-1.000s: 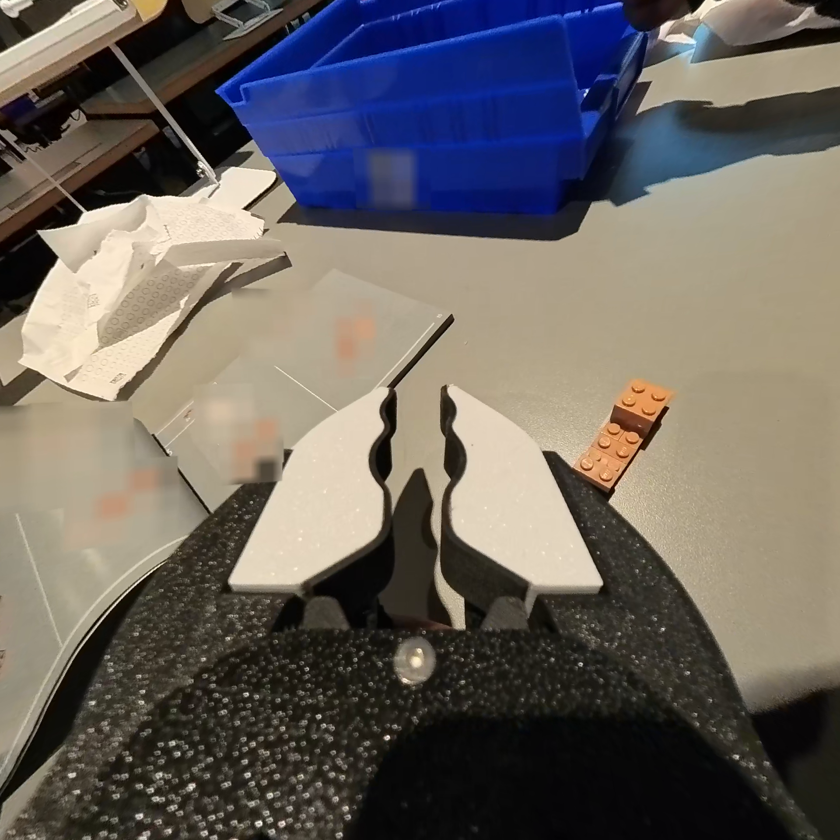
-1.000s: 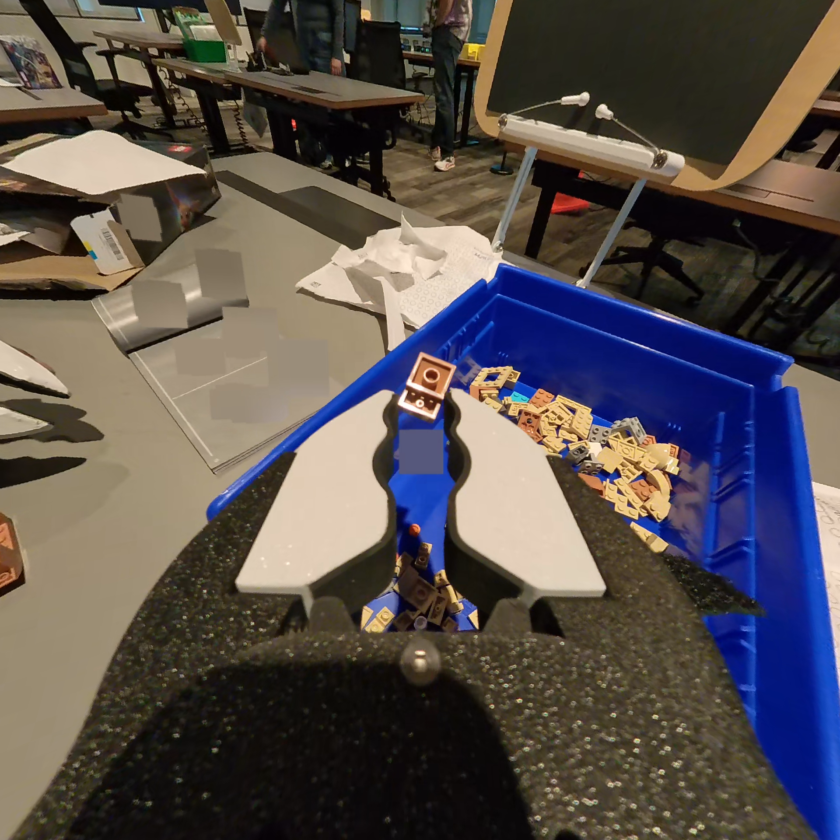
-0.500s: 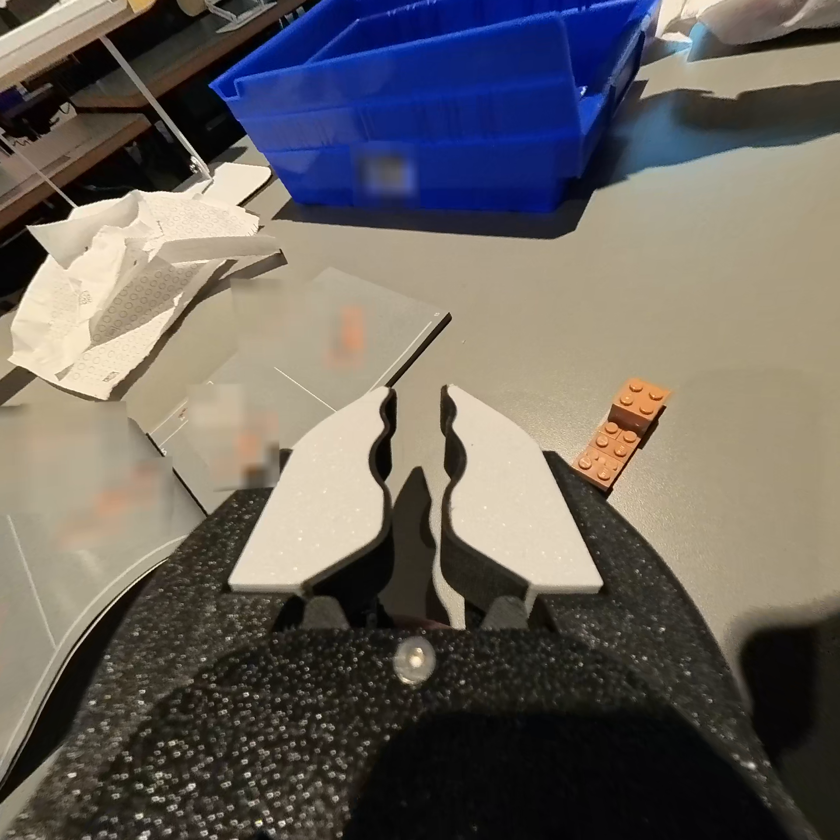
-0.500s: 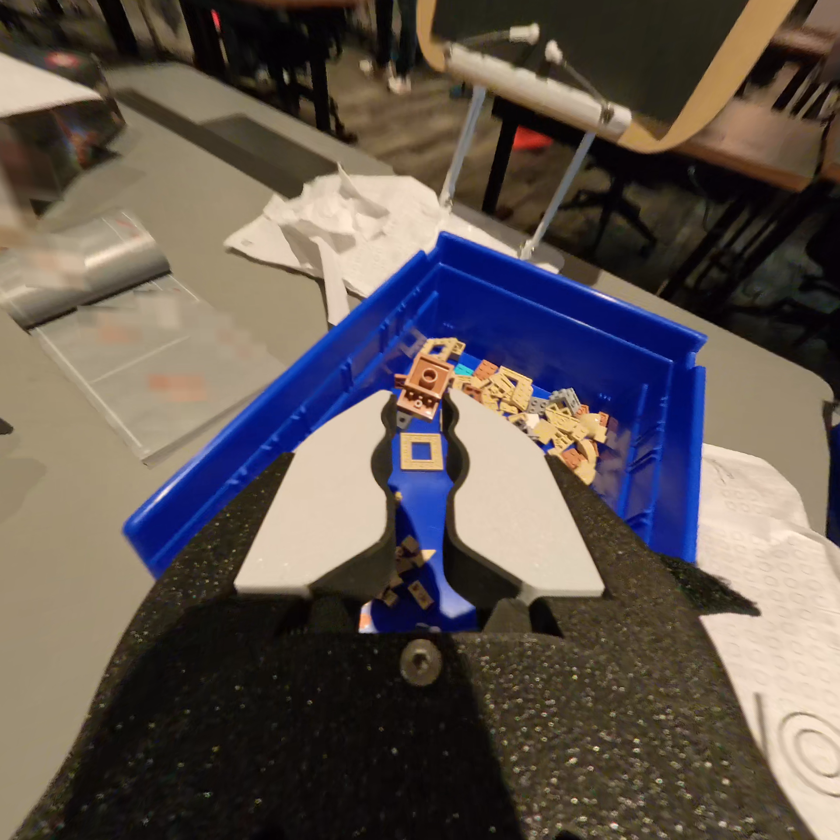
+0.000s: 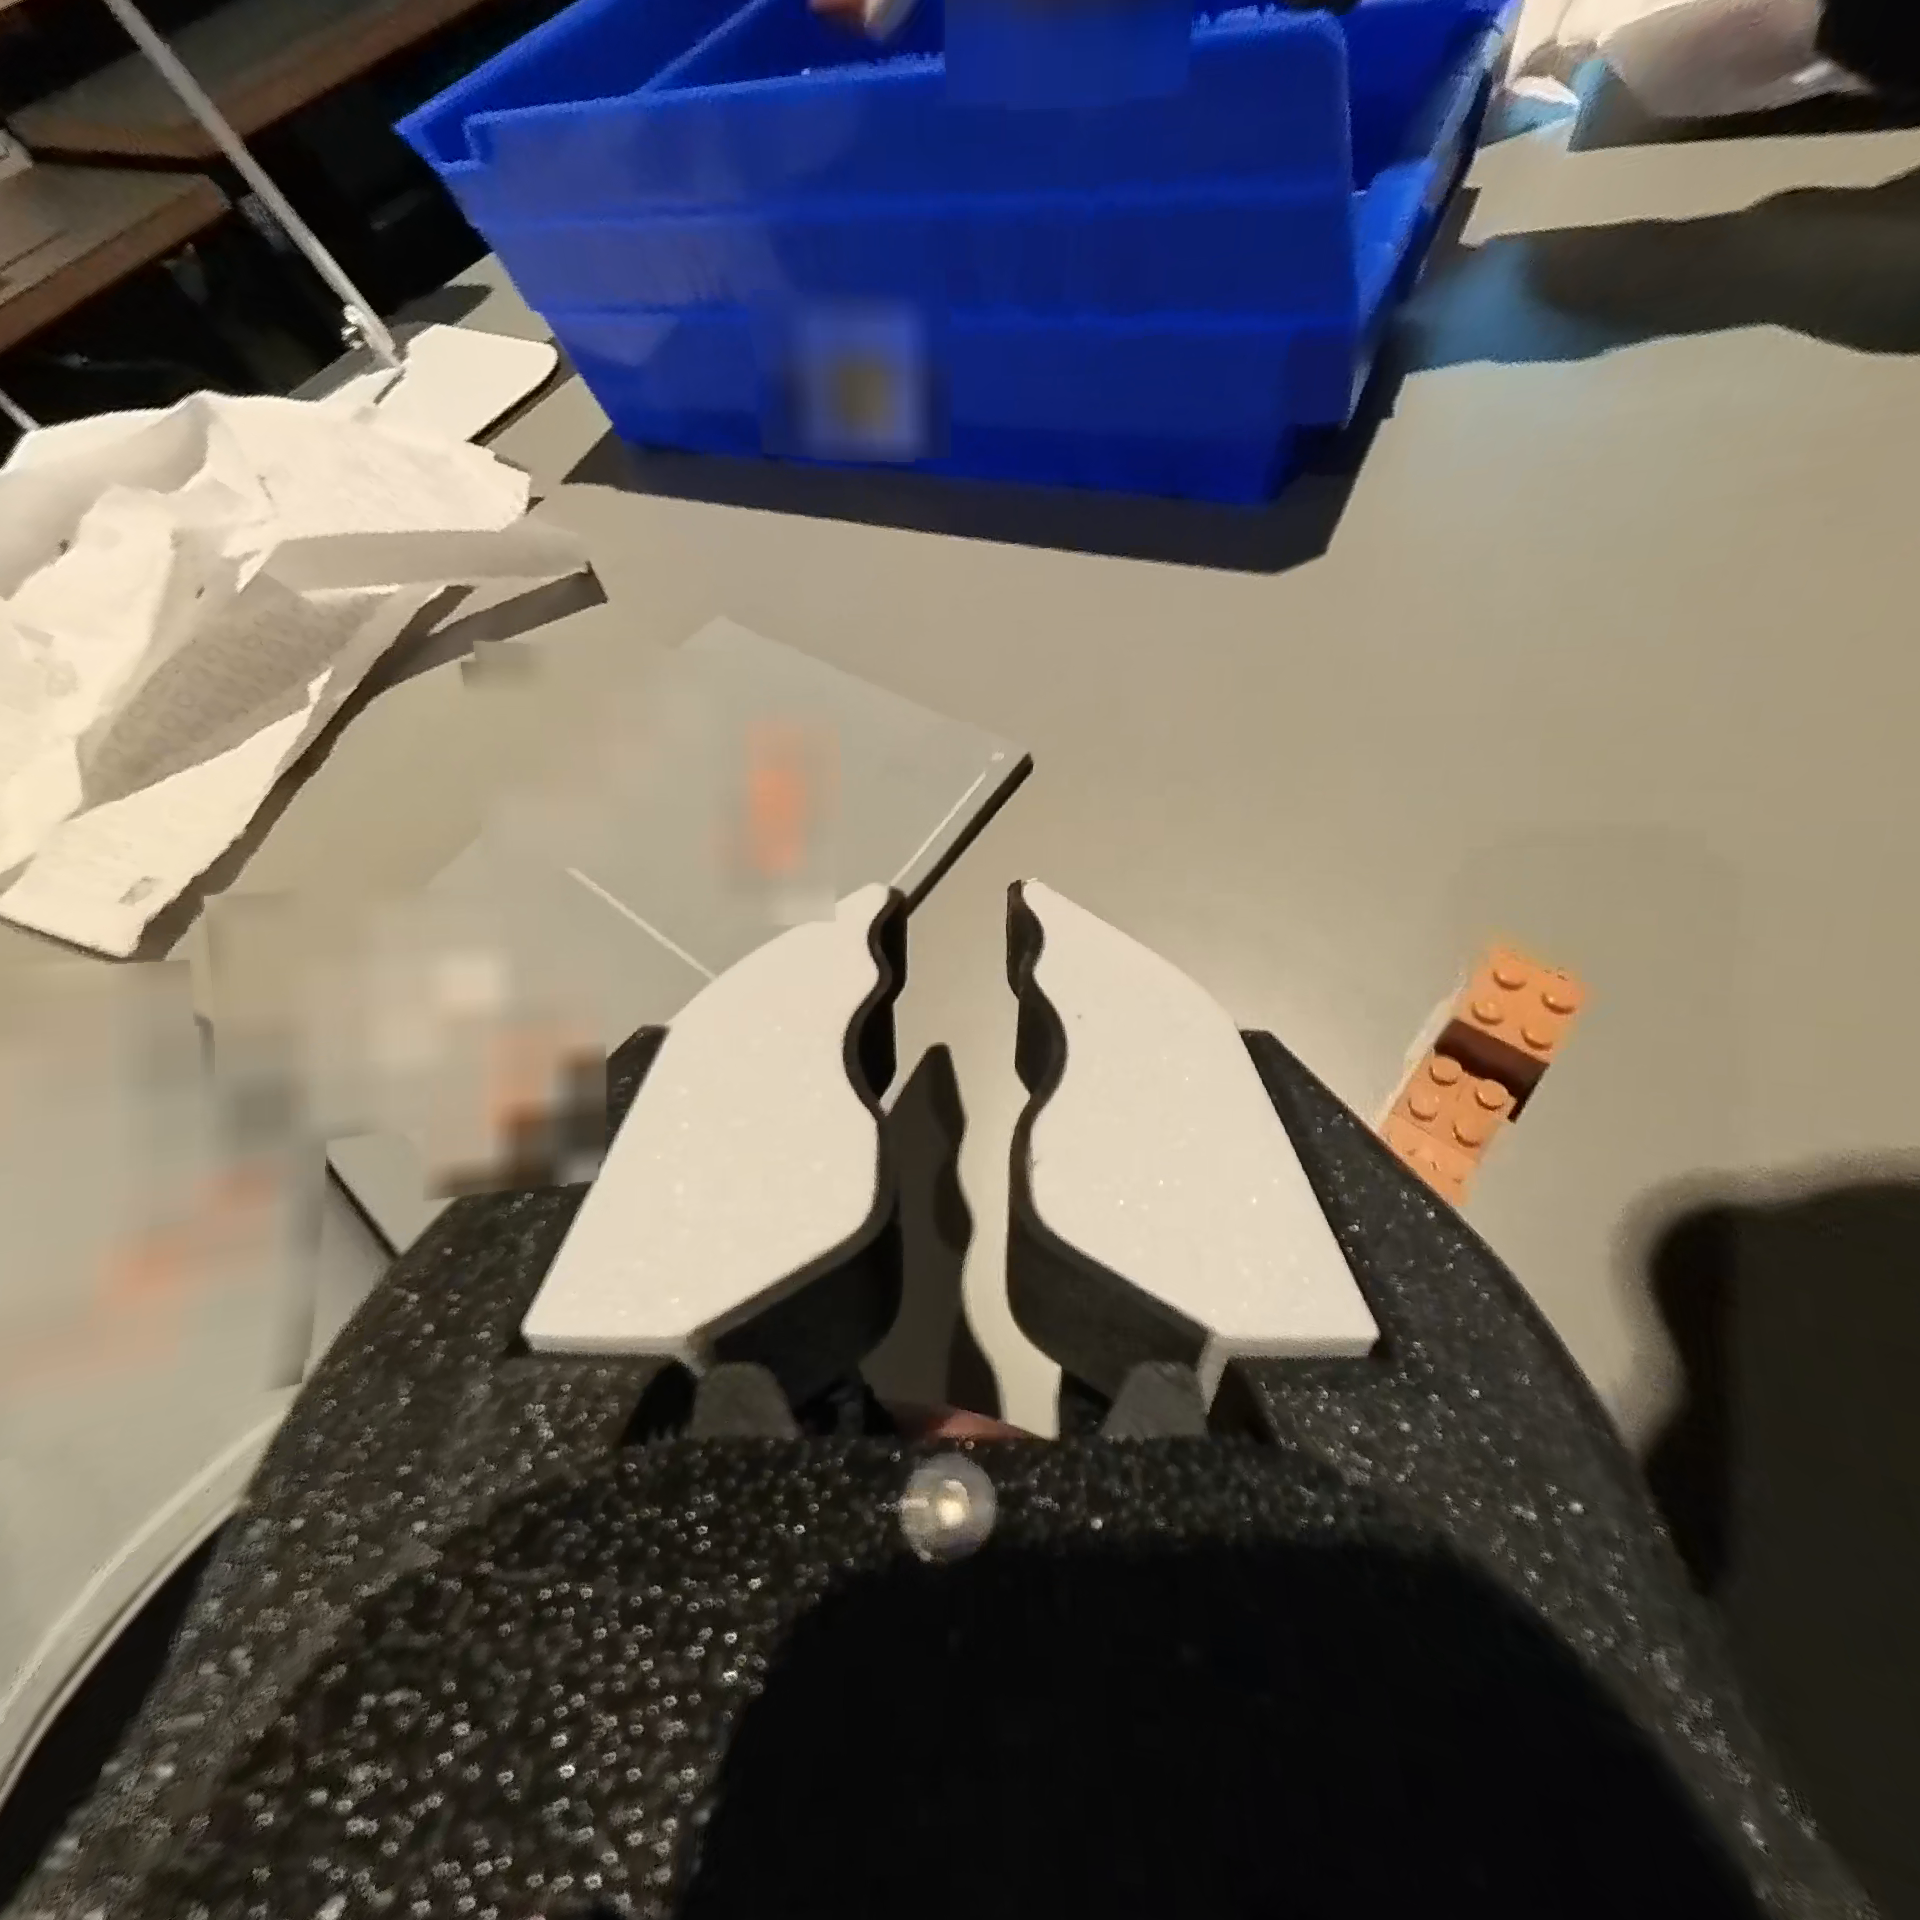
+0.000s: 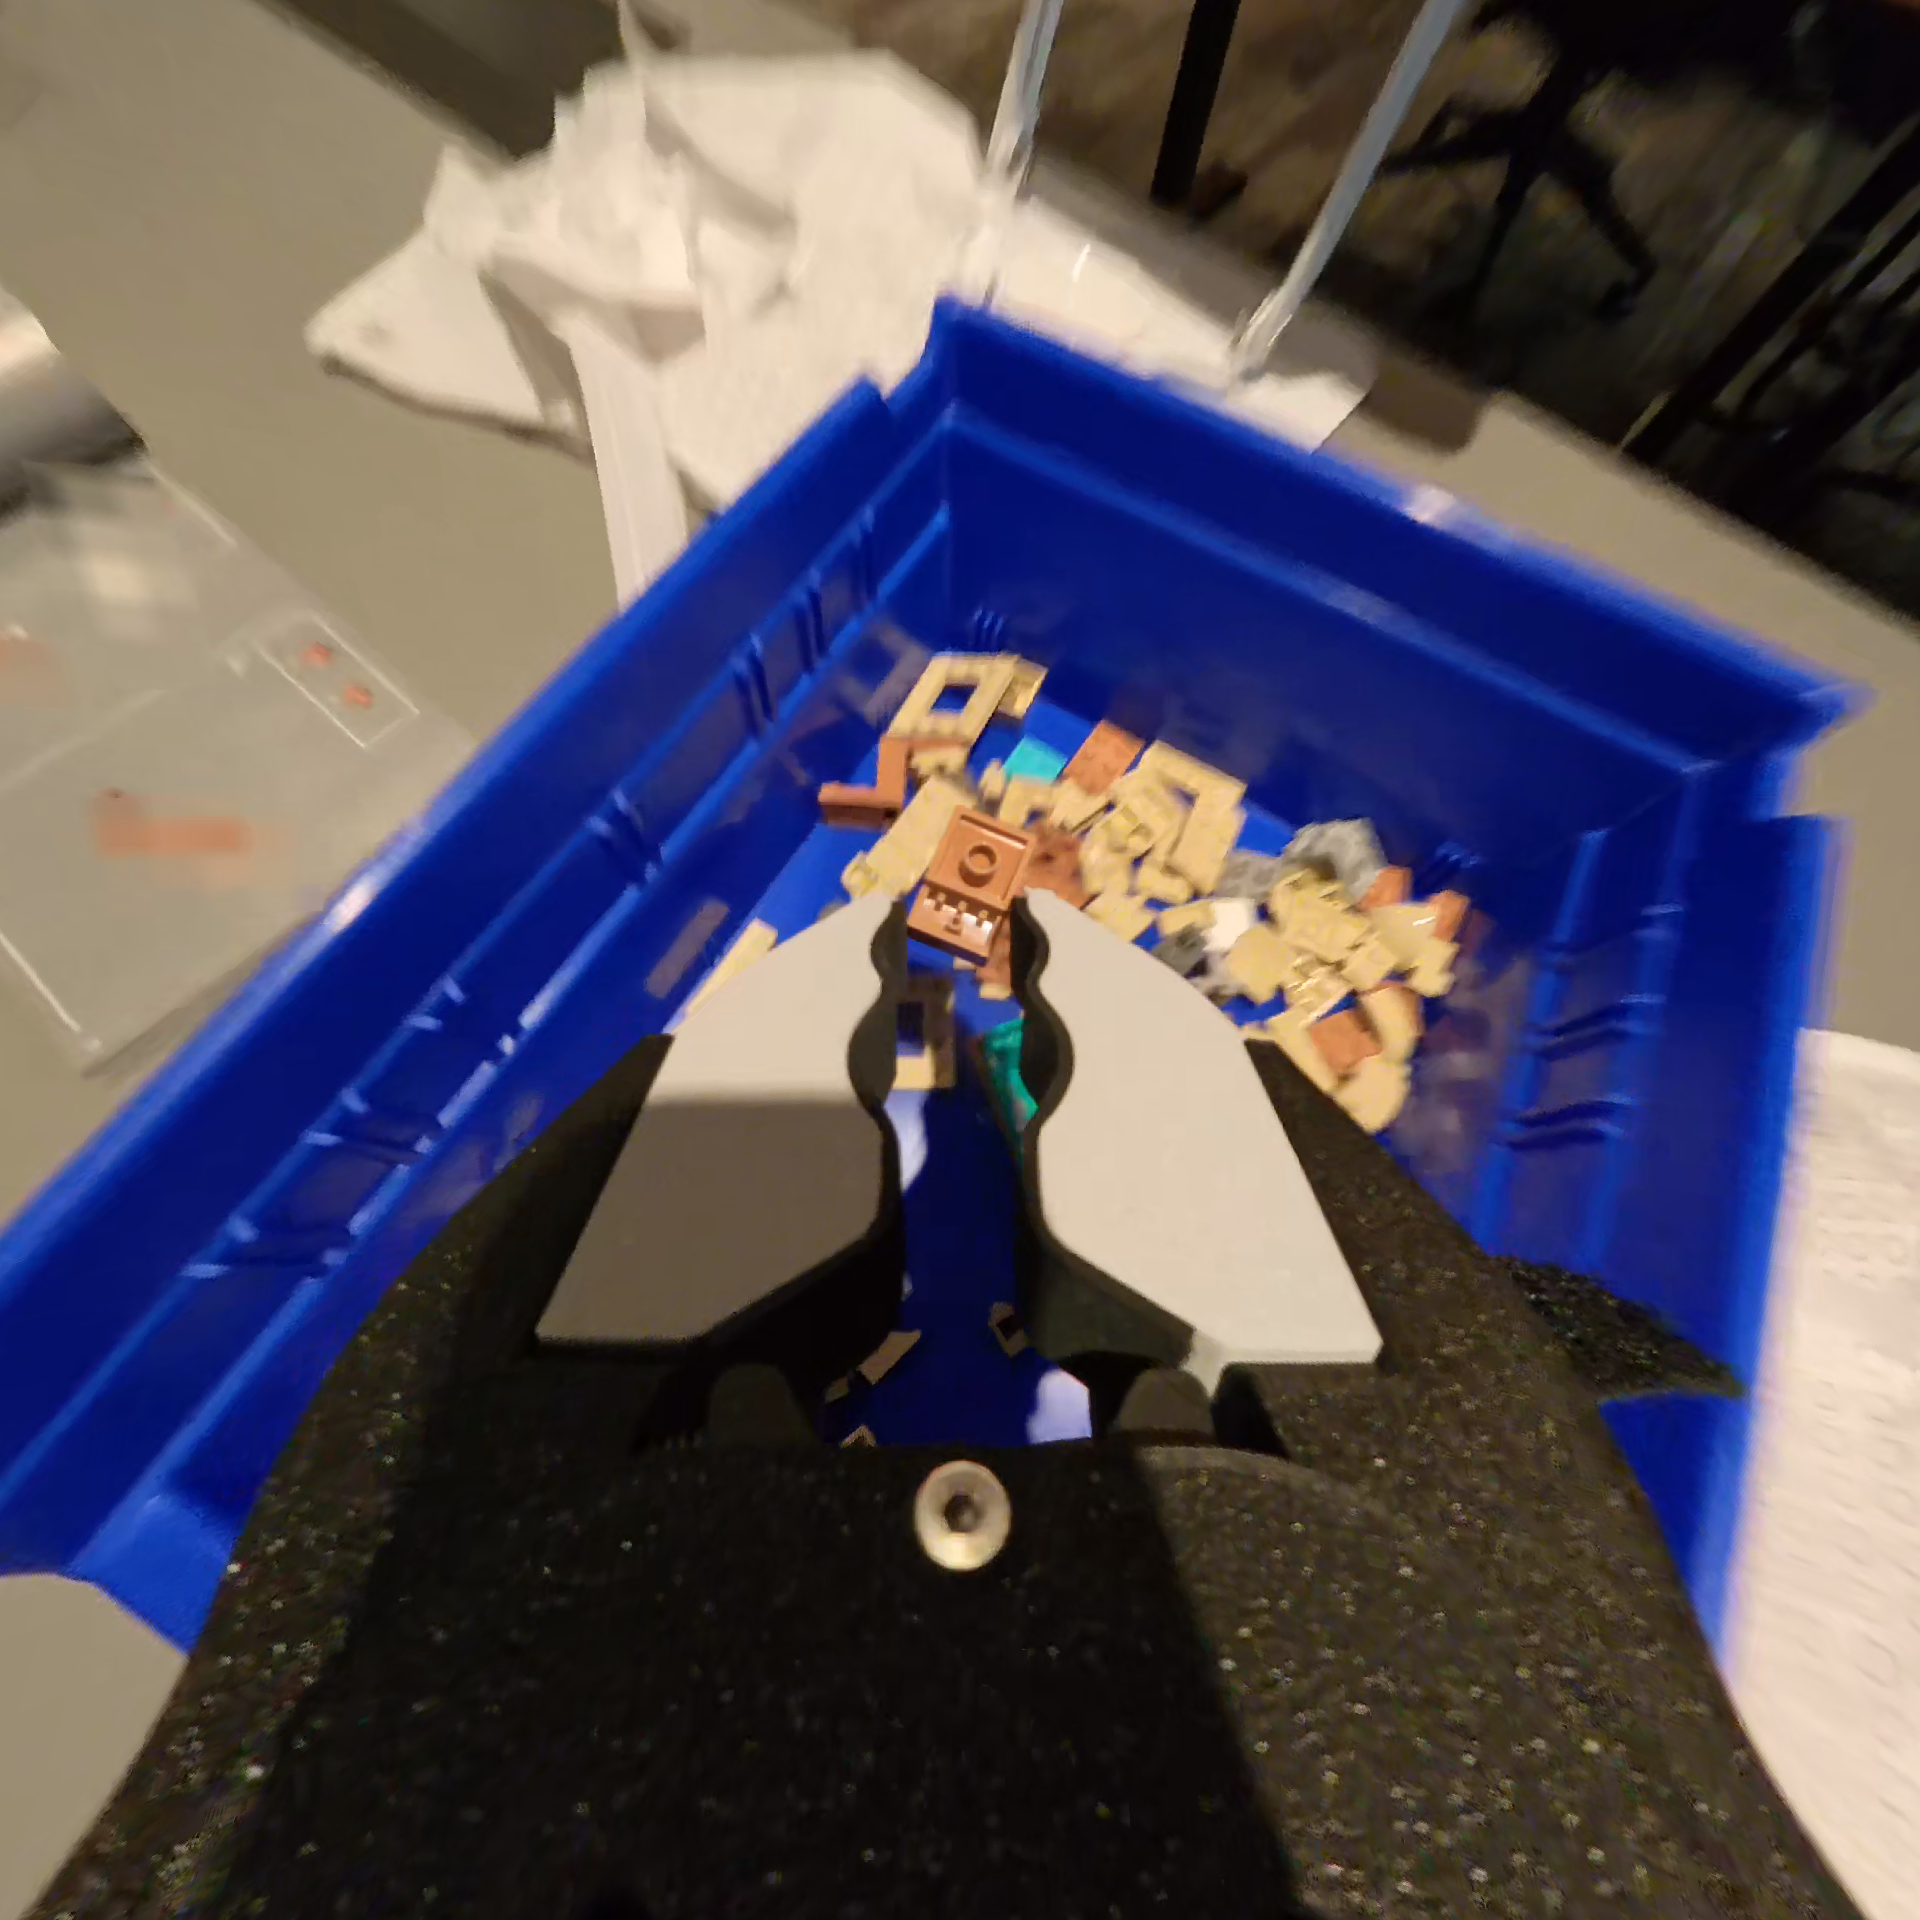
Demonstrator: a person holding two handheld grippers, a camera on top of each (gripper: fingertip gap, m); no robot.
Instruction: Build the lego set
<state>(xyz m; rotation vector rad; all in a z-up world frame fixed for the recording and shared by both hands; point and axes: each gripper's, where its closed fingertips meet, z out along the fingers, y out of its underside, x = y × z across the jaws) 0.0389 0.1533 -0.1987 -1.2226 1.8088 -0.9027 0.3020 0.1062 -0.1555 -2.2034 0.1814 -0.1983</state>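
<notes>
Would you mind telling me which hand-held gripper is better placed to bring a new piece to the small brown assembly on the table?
Probably the right hand-held gripper: it already pinches a brown brick above the blue bin. The left hand-held gripper is empty beside the brown assembly, better placed to steady it.

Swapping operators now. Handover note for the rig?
Right hand-held gripper: shut on a small brown piece, held at the fingertips over the blue bin of loose tan and brown parts.
Left hand-held gripper: open, empty, above the grey table by the instruction booklet.
Done: a small orange-brown assembly lies on the table, right of the left gripper.
Left: bring the brown piece to the assembly, fit it, then likely carry on with the booklet.
</notes>
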